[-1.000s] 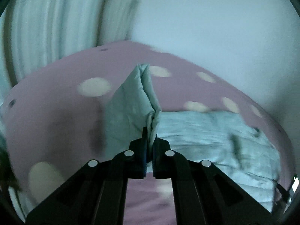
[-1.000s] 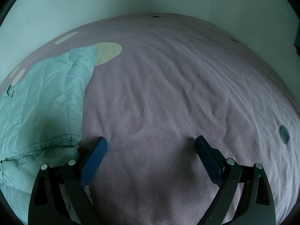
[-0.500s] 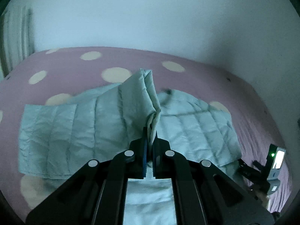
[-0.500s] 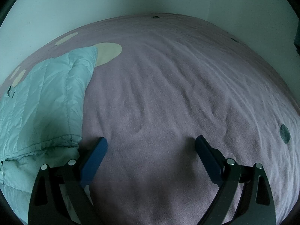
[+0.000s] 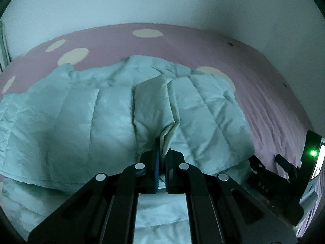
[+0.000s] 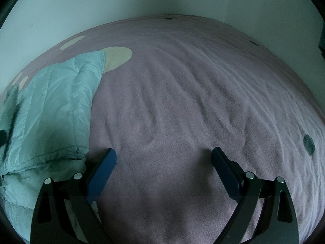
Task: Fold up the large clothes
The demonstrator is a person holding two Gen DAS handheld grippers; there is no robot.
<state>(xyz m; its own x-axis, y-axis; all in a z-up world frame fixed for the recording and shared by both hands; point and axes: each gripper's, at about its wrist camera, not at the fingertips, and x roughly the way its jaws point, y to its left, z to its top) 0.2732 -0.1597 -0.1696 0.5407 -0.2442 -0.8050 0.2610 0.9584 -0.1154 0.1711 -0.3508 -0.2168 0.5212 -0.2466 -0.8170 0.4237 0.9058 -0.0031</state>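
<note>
A pale mint quilted jacket [image 5: 85, 126] lies spread on the pink bed cover [image 5: 182, 44], one layer folded over another. My left gripper [image 5: 161, 148] is shut on a pinched edge of that jacket, low over the garment's middle. In the right wrist view the jacket [image 6: 54, 105] lies at the left, with its corner beside the left finger. My right gripper [image 6: 163, 158] stands wide open over bare pink cover, holding nothing. It also shows at the right edge of the left wrist view, as the right gripper [image 5: 270, 168].
The pink bed cover [image 6: 193, 101] has cream dots [image 6: 116, 58] and a dark dot [image 6: 308, 147]. White walls close in behind the bed. A device with a green light [image 5: 313, 153] sits on the right gripper at the right edge.
My left gripper has swung across the bed with the jacket edge and come down, laying that part over the rest of the jacket. The right gripper has stayed still and open.
</note>
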